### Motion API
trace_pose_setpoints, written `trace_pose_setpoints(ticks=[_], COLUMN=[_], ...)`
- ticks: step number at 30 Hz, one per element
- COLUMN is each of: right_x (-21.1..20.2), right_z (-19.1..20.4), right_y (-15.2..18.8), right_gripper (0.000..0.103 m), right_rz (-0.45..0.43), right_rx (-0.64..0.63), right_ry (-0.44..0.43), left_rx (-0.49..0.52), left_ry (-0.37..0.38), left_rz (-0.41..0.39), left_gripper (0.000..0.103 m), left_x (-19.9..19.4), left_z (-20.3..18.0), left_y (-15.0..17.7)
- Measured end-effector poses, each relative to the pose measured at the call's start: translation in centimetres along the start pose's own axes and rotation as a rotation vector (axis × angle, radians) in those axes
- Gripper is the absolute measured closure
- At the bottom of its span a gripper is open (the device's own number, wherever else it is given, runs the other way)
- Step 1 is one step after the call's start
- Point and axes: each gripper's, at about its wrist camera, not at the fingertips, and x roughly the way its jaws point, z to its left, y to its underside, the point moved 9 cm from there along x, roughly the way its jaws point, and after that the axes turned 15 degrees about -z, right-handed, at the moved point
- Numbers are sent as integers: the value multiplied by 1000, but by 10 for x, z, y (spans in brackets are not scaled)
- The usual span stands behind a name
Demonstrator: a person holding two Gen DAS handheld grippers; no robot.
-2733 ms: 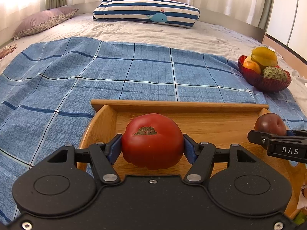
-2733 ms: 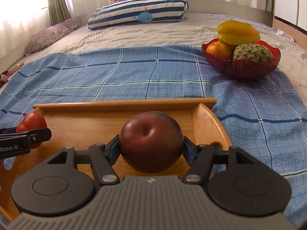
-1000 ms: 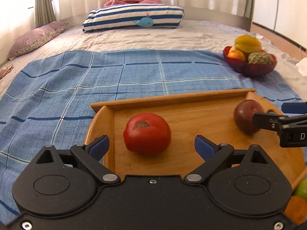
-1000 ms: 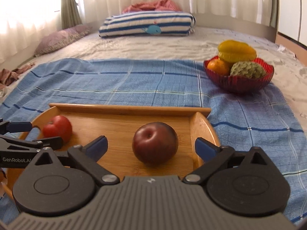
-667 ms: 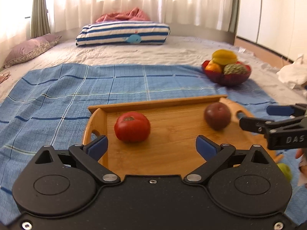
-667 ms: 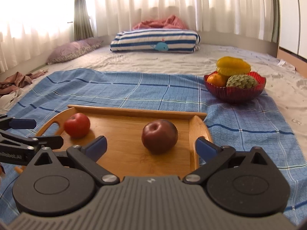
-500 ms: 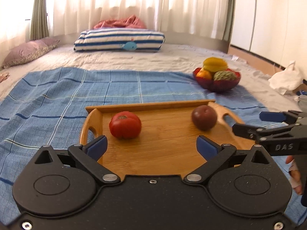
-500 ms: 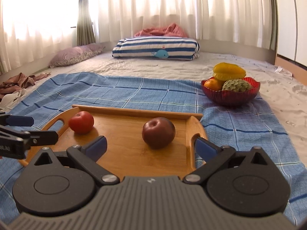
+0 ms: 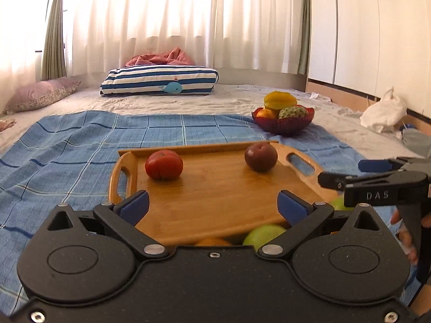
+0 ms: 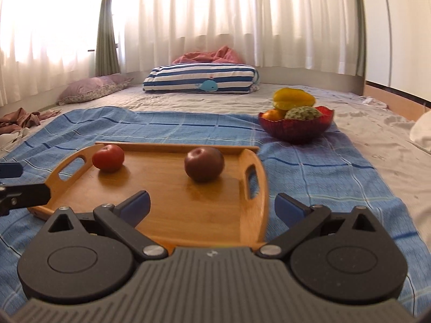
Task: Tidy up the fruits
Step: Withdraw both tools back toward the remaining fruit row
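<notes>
A wooden tray (image 9: pixel 215 199) (image 10: pixel 188 207) lies on the blue checked blanket. On it rest a red tomato (image 9: pixel 163 164) (image 10: pixel 108 158) at the far left and a dark red apple (image 9: pixel 260 156) (image 10: pixel 204 163) at the far right. My left gripper (image 9: pixel 212 204) is open above the tray's near edge, holding nothing. My right gripper (image 10: pixel 212 206) is open too, over the tray's near right corner. A green fruit (image 9: pixel 262 235) and an orange one (image 9: pixel 212 241) peek out just below the tray's near edge in the left wrist view.
A red bowl (image 9: pixel 282 119) (image 10: pixel 296 126) with a yellow starfruit, an orange and a green scaly fruit stands on the blanket's far right. A striped pillow (image 9: pixel 159 79) lies at the back. A white bag (image 9: pixel 382 111) sits at the right.
Both grippers let go of the tomato and the apple on the tray, opened, then pulled back and up. More of the tray and room is in view now.
</notes>
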Motion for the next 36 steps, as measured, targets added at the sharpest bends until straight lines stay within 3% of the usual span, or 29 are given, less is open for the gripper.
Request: trace_pose_setpoints(ticks=[9, 14, 18, 25, 30, 36], right_x=[-22, -29, -34, -41, -45, -34], right_z=[-9, -9, -10, -11, -15, -18], right_y=[23, 33, 33, 31, 32, 43], right_gripper=[0, 0, 0, 6, 12, 16], right_rz=[-26, -34, -66, -120, -147, -70], right_rx=[-33, -38, -35, -35, -27, -27], right_ry=[74, 85, 101, 120, 157, 173], left_rx=[-10, -2, 8, -23, -5, 23], left_ry=[-26, -52, -47, -33, -48, -69], left_rz=[-12, -2, 14, 63, 55, 61], left_gripper=[1, 10, 21, 59, 59, 58], left_x=[-20, -21, -21, -13, -11, -7], left_z=[-3, -4, -8, -9, -11, -12], left_y=[25, 37, 47, 57, 61, 64])
